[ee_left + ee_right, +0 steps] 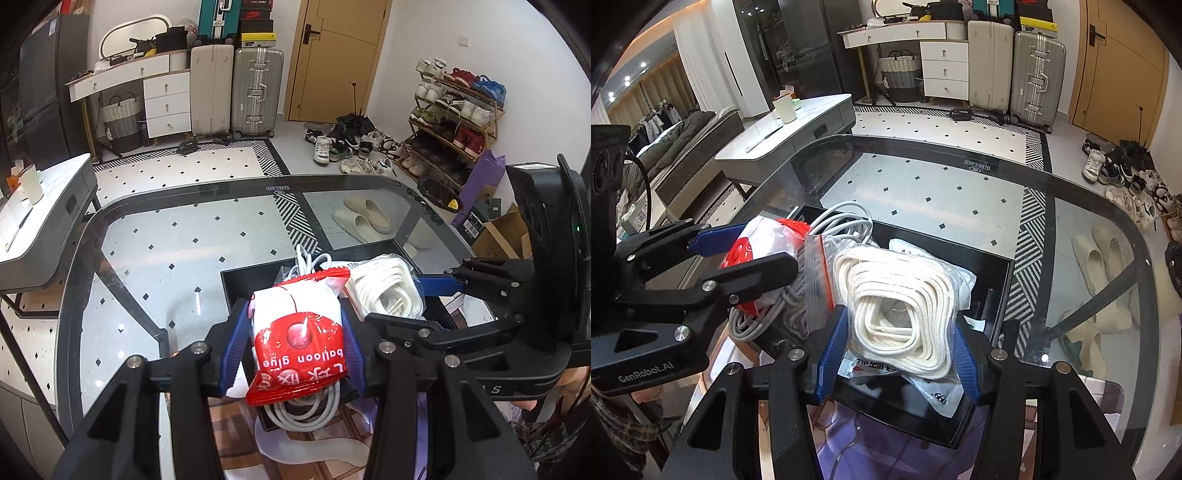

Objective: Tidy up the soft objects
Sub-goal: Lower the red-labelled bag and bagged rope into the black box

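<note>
My left gripper point(295, 332) is shut on a red and white balloon glue packet point(299, 350), held over a black tray point(236, 284) at the near edge of the glass table. My right gripper point(897, 332) is shut on a clear bag of coiled white rope point(901, 314), over the same tray point(993, 273). The bag of rope point(388, 291) and the right gripper point(436, 295) show on the right in the left wrist view. The left gripper point(753, 254) and the packet point(742, 254) show on the left in the right wrist view. A coiled white cable point(753, 321) lies in the tray under the packet.
The glass table point(923, 177) reaches out ahead of the tray. A grey side table point(798, 125) with a cup stands to the left. Beyond are suitcases point(255, 92), a white dresser, a shoe rack point(454, 114) and shoes on the floor.
</note>
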Demonstrator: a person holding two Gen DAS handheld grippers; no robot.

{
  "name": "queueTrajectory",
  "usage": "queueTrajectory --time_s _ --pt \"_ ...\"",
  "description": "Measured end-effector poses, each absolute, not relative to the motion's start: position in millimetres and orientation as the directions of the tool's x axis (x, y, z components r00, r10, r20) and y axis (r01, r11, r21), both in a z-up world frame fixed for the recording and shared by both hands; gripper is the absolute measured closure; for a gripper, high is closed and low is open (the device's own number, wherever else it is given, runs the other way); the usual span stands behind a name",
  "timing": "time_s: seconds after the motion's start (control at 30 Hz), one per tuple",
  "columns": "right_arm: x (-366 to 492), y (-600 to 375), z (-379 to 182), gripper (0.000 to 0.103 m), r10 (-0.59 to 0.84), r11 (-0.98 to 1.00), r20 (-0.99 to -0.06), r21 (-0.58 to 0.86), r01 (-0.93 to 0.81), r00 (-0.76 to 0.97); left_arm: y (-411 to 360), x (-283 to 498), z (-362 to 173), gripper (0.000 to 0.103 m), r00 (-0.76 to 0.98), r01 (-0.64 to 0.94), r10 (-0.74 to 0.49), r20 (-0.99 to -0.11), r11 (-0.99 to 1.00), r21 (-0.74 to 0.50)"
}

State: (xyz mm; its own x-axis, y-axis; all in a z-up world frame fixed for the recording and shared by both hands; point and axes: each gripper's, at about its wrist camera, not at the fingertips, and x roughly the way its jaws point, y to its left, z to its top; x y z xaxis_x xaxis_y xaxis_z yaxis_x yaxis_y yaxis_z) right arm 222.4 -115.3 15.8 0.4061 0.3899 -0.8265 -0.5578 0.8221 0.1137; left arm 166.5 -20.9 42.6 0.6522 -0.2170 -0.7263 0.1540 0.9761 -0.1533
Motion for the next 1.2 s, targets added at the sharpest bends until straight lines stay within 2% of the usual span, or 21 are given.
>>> queueTrajectory --time_s 0.13,0.23,0.37,0.57,0.73,1.2 --pt "221.6 -112.7 12.3 0.038 0.388 0.816 -0.833 0.112 -0.567 0.394 -24.0 164.8 48.3 0.057 0.660 0.159 -0.216 -0.720 0.976 -0.147" --pt "218.0 -115.9 13.4 0.035 0.402 0.815 -0.827 0.128 -0.565 0.393 -28.1 163.8 52.9 0.057 0.663 0.169 -0.216 -0.717 0.976 -0.138" --pt "210.8 -125.0 22.1 0.024 0.420 0.814 -0.810 0.136 -0.565 0.410 -35.0 164.6 56.9 0.057 0.664 0.180 -0.218 -0.716 0.975 -0.129" --pt "197.3 -150.6 39.7 0.014 0.412 0.835 -0.781 0.117 -0.537 0.470 -49.4 165.2 59.8 0.057 0.662 0.201 -0.230 -0.713 0.971 -0.127" --pt "189.9 -180.6 45.4 0.010 0.402 0.857 -0.769 0.126 -0.499 0.496 -68.4 170.0 60.1 0.057 0.656 0.226 -0.243 -0.715 0.967 -0.121" --pt "184.3 -212.2 50.4 0.010 0.403 0.877 -0.750 0.153 -0.455 0.524 -86.7 184.8 30.5 0.057 0.631 0.235 -0.231 -0.741 0.967 -0.102"
